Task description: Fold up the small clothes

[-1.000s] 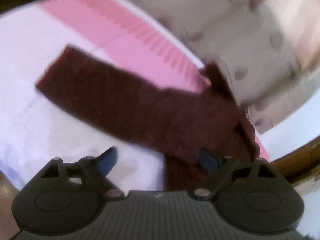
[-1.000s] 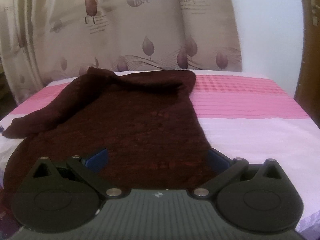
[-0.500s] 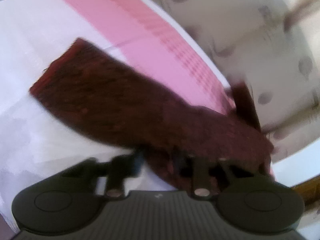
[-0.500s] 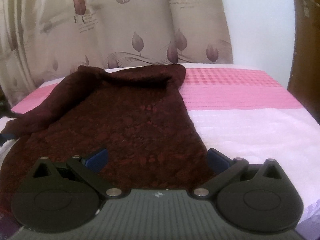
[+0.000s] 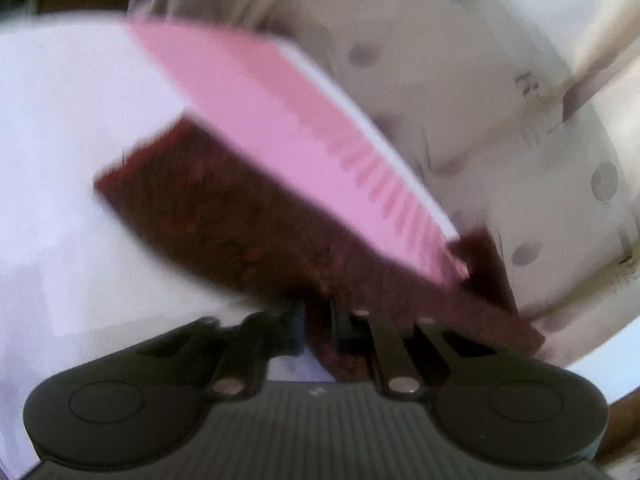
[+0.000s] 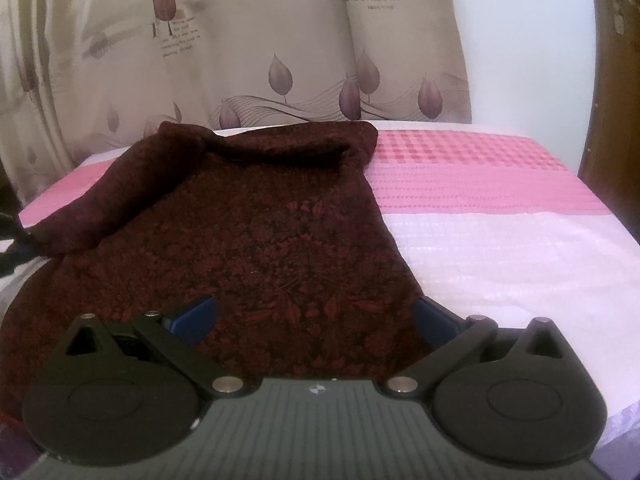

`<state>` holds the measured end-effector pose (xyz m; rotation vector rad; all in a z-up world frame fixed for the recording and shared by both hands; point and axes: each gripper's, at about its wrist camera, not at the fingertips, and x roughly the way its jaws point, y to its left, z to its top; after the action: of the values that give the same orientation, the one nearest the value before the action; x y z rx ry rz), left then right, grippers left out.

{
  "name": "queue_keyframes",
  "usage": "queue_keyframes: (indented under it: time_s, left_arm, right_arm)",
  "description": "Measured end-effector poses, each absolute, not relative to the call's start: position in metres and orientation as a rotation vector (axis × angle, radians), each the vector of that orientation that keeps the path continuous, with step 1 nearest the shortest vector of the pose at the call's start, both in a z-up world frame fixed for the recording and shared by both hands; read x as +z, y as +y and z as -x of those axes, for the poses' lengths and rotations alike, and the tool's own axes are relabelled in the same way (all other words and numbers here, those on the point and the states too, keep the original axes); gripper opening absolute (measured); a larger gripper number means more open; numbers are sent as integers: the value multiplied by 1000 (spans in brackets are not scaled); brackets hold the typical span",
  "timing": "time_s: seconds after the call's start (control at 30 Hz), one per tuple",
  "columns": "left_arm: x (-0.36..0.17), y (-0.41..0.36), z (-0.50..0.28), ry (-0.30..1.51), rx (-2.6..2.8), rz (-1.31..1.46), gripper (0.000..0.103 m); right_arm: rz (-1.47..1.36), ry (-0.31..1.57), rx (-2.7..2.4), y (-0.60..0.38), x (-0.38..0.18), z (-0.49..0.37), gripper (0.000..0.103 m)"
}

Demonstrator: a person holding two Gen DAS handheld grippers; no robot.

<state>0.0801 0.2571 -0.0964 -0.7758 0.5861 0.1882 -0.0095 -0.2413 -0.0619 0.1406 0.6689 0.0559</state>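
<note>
A dark maroon patterned garment (image 6: 256, 232) lies spread on the bed (image 6: 500, 240), its left sleeve folded in over the body. My left gripper (image 5: 318, 326) is shut on that sleeve's end (image 5: 320, 344); the blurred left wrist view shows the garment (image 5: 224, 224) stretching away from the jaws. That gripper also shows at the left edge of the right wrist view (image 6: 12, 240). My right gripper (image 6: 312, 312) is open and empty, low over the garment's near hem, fingers apart on either side of the cloth.
The bed has a white and pink cover (image 6: 480, 176). A beige leaf-print curtain (image 6: 280, 52) hangs behind it. A brown wooden door or frame (image 6: 616, 100) stands at the right. A white wall (image 6: 520, 40) is beside the curtain.
My left gripper has closed on the sleeve end and carried it in over the garment. My right gripper has stayed open and shifted only slightly.
</note>
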Motion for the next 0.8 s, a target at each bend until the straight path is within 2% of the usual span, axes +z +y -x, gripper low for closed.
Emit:
queue_keyframes:
  time_s: [0.3,0.43,0.6,0.7,0.8]
  left_arm:
    - [19,299,-146,336,370,404,9]
    - [39,323,-185,286,396,334,10]
    - [-10,338,-242,428,473,189,10]
    - [-54,352,-251,501,526,243,10]
    - [-89,362,-238,487,553,325,11]
  right_arm:
    - [-128,678,41,-240,-62,7,103]
    - [-119,698,35,-236,-65,4,103]
    - [-107,727,23,-231,-70,-4,103]
    - [-96,732,29,-228,-69,-7,103]
    - [-85,719,63,-225,-61,-13,103]
